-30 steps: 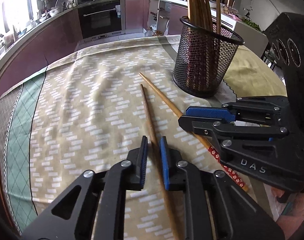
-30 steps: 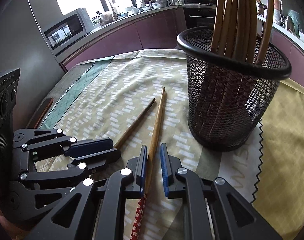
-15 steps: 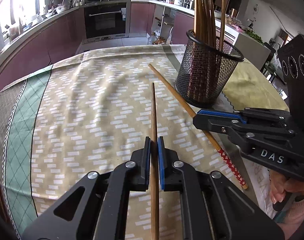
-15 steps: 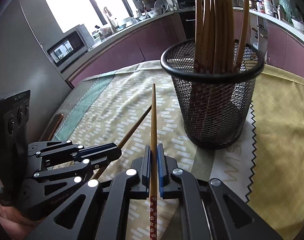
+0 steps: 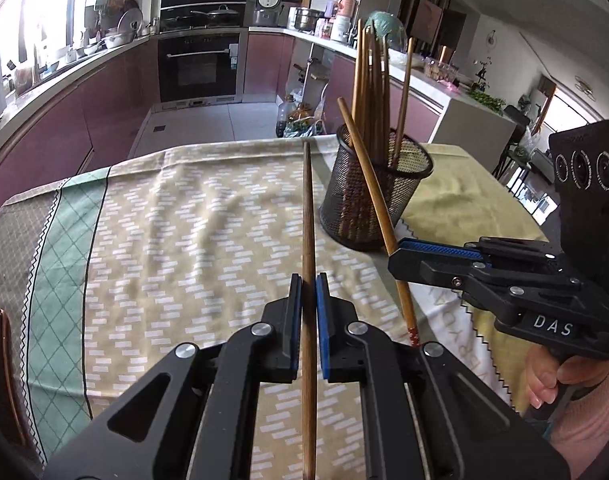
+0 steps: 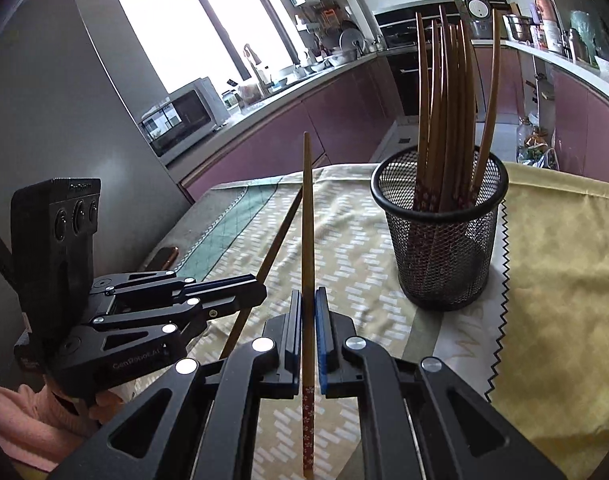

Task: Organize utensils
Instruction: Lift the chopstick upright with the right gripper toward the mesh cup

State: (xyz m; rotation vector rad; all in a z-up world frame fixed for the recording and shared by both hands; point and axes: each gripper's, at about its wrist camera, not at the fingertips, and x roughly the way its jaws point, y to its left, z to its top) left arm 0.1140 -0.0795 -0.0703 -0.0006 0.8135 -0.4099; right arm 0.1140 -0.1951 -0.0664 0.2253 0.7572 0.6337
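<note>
Two chopsticks clamped: plain chopstick [image 5: 309, 240] in left gripper [image 5: 308, 292] jaws; red-patterned chopstick [image 6: 307, 240] in right gripper [image 6: 308, 304] jaws.

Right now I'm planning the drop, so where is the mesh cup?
The mesh cup stands upright on the tablecloth, ahead and right of the chopstick in the right tool; it already holds a bundle of chopsticks.

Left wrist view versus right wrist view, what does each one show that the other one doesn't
Only the left wrist view shows the left claw shut on the plain chopstick head-on. Only the right wrist view shows the window, the microwave and the flower-patterned end of the right claw's chopstick head-on. Both show the mesh holder of chopsticks, the patterned tablecloth and both held chopsticks.
</note>
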